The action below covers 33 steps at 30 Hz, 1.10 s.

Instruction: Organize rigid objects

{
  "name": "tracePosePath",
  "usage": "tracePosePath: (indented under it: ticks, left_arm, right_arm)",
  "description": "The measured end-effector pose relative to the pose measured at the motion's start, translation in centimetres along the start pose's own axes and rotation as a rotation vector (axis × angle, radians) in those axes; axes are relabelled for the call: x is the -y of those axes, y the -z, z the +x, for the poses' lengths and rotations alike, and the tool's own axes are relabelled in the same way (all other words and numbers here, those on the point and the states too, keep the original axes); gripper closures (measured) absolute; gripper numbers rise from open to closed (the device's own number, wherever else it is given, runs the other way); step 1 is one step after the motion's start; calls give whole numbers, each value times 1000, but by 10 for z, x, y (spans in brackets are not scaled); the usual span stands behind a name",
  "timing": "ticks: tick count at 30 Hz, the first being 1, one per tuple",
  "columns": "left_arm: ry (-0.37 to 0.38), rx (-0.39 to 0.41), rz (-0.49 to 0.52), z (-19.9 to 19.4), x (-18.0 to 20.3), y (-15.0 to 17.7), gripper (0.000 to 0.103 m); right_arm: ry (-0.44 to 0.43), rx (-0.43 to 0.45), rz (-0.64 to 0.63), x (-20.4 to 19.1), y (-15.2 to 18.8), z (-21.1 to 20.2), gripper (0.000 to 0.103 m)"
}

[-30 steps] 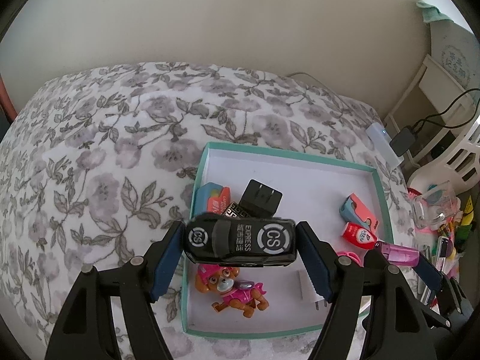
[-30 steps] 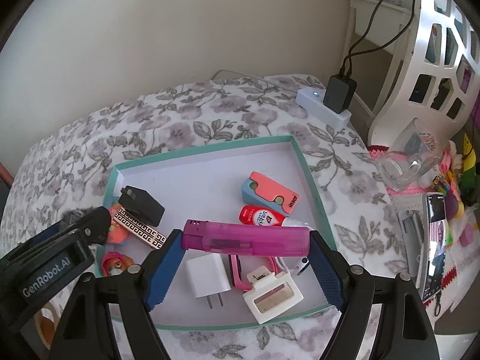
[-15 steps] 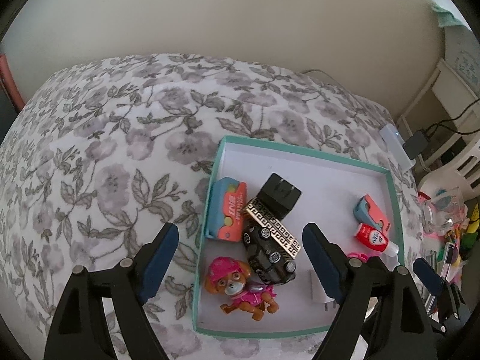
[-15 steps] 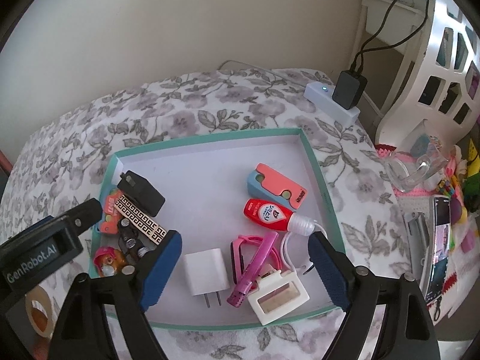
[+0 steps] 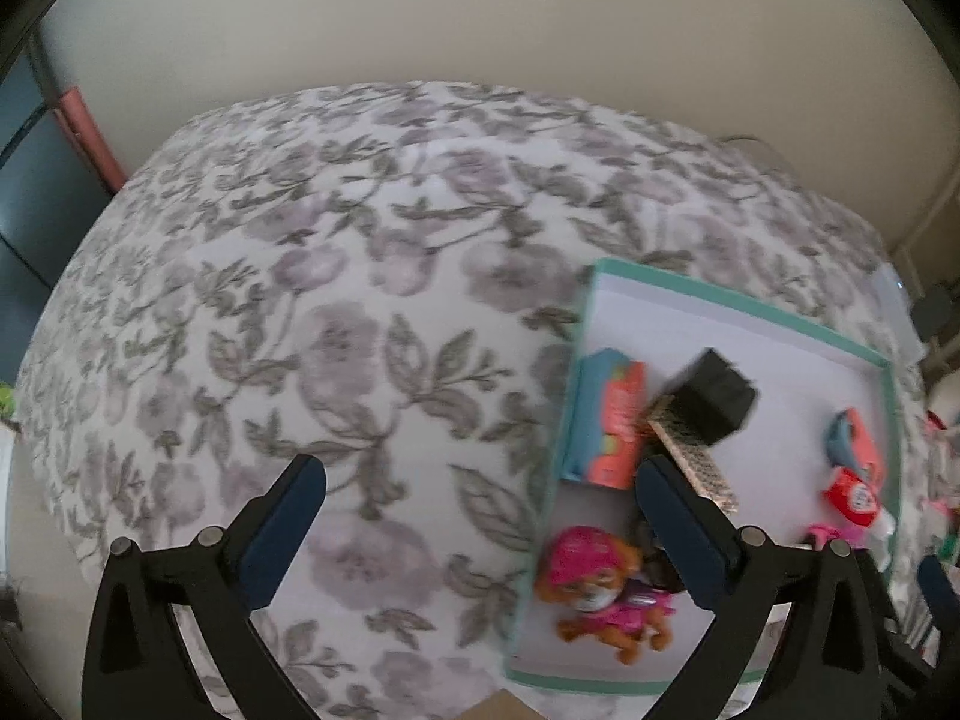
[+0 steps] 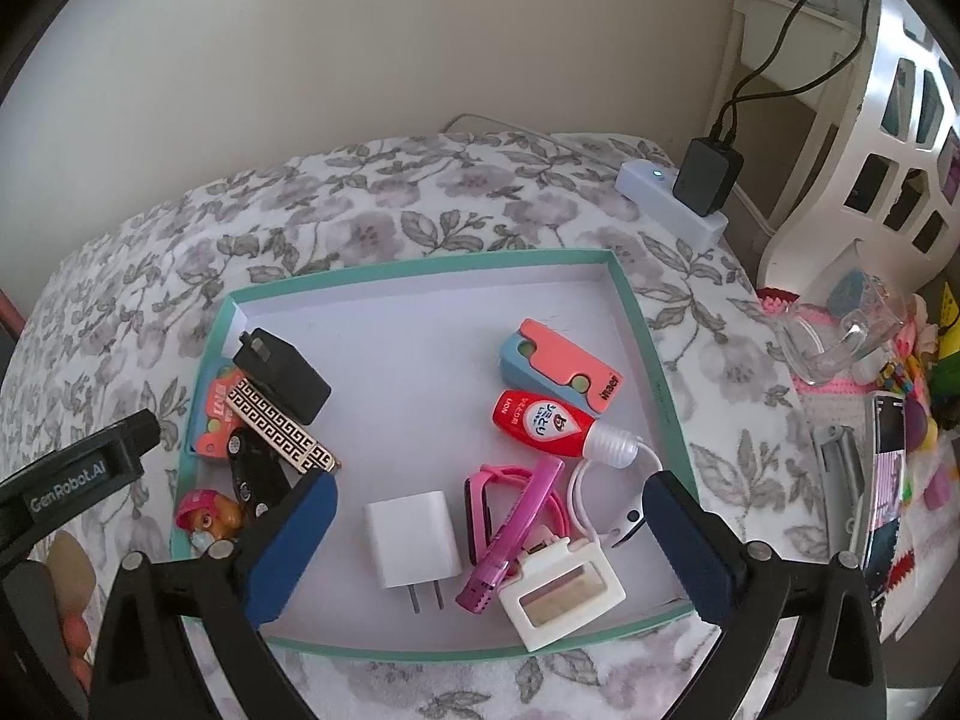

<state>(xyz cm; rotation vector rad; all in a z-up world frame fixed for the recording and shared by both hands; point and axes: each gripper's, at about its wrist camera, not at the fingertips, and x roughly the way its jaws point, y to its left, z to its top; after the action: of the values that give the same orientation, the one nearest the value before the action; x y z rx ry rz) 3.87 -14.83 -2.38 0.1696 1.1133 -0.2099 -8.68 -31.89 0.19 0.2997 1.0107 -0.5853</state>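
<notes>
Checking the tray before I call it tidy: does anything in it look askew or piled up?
Yes. In the tray, the gold-patterned bar lies slanted across the black toy car and black charger, and the pink lighter rests crosswise on the pink strap.

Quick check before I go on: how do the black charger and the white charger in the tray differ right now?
The black charger sits at the tray's far left, lying partly on the gold-patterned bar; the white charger lies flat on bare tray floor near the front middle. The black charger's prongs point toward the far left corner; the white charger's prongs point toward the front edge. Both are blocky wall plugs inside the tray, and neither is gripped.
</notes>
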Motion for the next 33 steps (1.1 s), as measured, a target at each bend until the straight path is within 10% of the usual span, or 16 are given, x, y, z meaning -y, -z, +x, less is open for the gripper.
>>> tracePosePath:
  ticks: [33]
  left_arm:
    - [-56,79,66,-55,-69,58,0]
  right_arm:
    - [-40,47,-33,-32,48,-56,0]
